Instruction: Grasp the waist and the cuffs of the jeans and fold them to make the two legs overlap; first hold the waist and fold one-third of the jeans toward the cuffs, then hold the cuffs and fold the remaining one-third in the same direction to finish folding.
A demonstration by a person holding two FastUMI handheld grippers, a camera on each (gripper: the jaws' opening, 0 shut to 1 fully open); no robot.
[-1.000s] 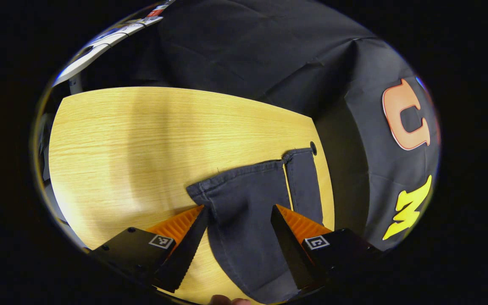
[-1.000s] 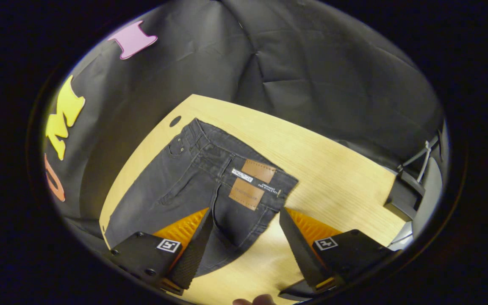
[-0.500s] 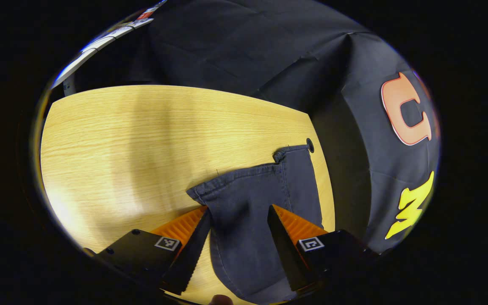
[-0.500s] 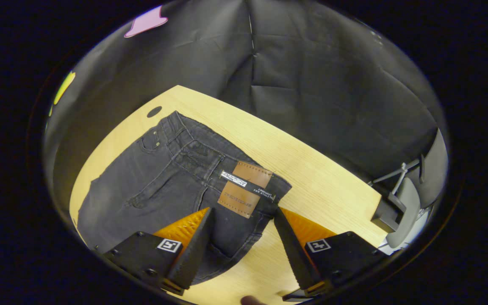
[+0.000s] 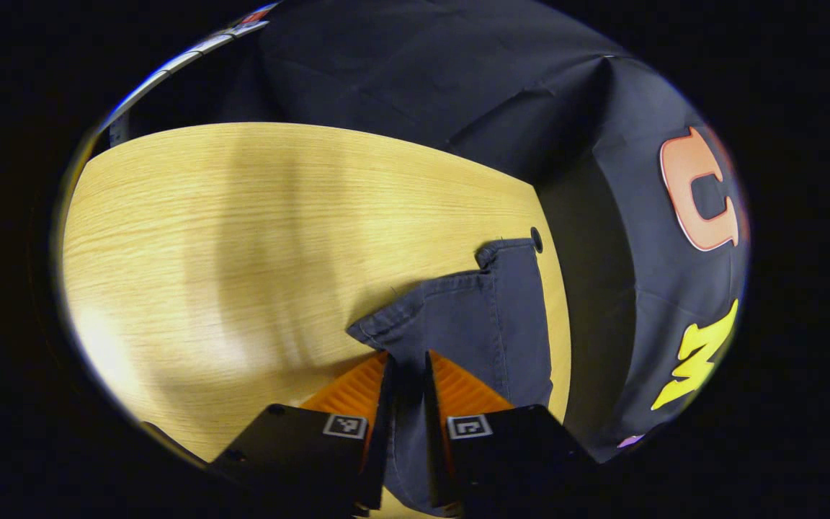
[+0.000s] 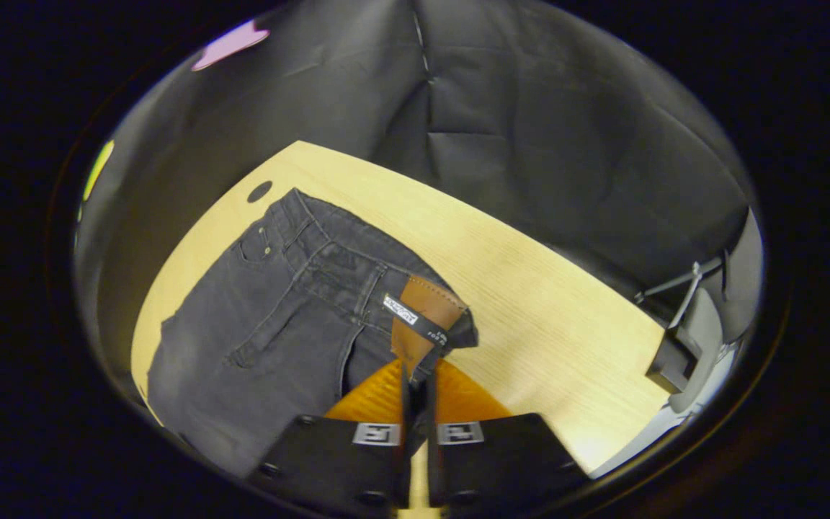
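Your table (image 5: 242, 216) is light wood and runs out ahead of both grippers; the dark jeans (image 6: 271, 317) lie flat on it along its far edge by the black cloth wall. In the right gripper view the waist end sits ahead and to the left of your right gripper (image 6: 415, 378), the waistband (image 6: 328, 238) running away up-left toward a small round hole (image 6: 259, 191) in the tabletop. That gripper is clamped on the near waist corner, both fingers pressing the denim, which bunches up between them with the brown leather patch (image 6: 422, 310) tilted just above the tips. In the left gripper view your left gripper (image 5: 408, 367) is clenched on the nearer cuff (image 5: 444, 317), fabric pinched between both fingers and pulled into a ridge. The other cuff (image 5: 512, 288) lies just beyond, to the right, reaching a small round hole (image 5: 536, 239) at the table edge.
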